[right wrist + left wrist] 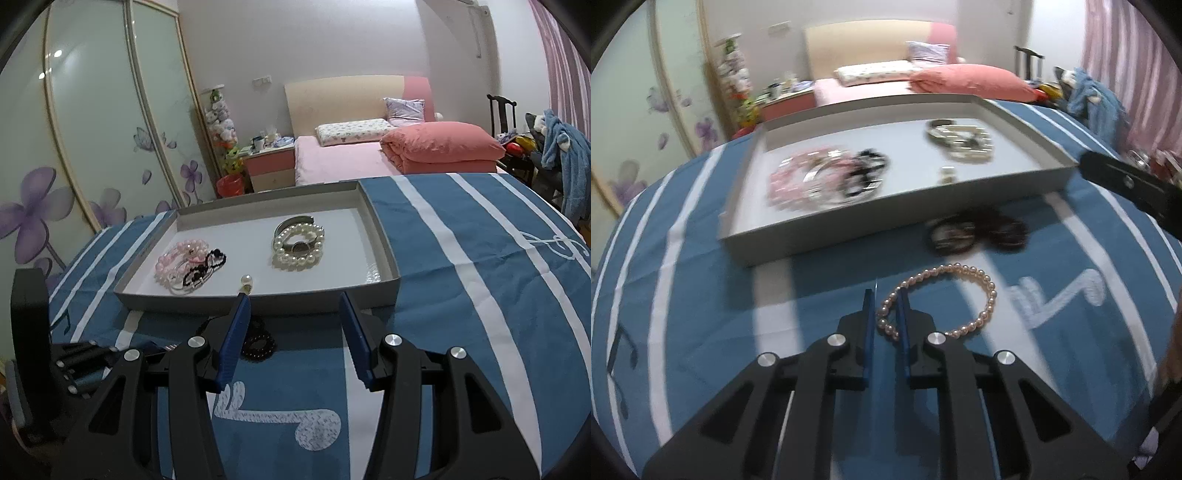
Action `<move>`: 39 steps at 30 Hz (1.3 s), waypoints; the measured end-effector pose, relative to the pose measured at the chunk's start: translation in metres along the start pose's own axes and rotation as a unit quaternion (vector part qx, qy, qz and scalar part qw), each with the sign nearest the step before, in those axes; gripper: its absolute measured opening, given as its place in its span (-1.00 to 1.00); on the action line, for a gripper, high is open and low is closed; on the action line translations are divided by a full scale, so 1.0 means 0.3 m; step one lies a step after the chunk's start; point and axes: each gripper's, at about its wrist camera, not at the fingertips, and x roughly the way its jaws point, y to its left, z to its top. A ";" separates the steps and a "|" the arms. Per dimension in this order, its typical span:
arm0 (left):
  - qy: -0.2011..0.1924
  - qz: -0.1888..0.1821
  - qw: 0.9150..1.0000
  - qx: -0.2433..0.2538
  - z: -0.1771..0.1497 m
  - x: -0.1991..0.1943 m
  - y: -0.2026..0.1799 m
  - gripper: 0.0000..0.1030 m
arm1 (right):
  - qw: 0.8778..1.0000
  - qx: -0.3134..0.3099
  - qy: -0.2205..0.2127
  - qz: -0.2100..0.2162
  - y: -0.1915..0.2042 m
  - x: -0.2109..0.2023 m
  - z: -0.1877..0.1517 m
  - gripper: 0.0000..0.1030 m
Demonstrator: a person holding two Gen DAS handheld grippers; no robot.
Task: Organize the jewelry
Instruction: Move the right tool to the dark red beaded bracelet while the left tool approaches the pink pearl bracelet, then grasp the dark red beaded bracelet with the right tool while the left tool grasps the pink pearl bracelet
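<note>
A grey tray (827, 236) (384, 236) lies on the blue striped cloth. In it are pink and black bracelets (812, 177) (184, 262), a white pearl bracelet pile (960, 140) (299, 243) and a small earring (947, 173) (246, 282). My left gripper (886, 295) is shut on a pink pearl bracelet (982, 295) in front of the tray. Dark bead bracelets (979, 232) (258, 343) lie on the cloth near the tray's front wall. My right gripper (295, 299) is open and empty above them; it shows in the left wrist view (1126, 181).
The cloth (480, 295) covers a table with white stripes and music-note prints. Behind are a bed with a pink folded quilt (439, 147), a nightstand (269, 166), a wardrobe with flower prints (92, 147) and a chair with clothes (554, 155).
</note>
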 end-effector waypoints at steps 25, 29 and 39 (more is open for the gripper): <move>-0.009 0.029 0.998 -0.062 -0.040 -0.023 0.156 -0.67 | 0.985 -0.105 0.139 0.006 0.149 0.233 -0.049 0.18; -0.009 0.029 0.998 -0.061 -0.040 -0.023 0.157 -0.67 | 0.984 -0.118 0.136 0.002 0.159 0.232 -0.056 -0.12; -0.009 0.029 0.998 -0.062 -0.040 -0.022 0.156 -0.67 | 0.989 -0.076 0.125 -0.001 0.092 0.188 -0.056 -0.78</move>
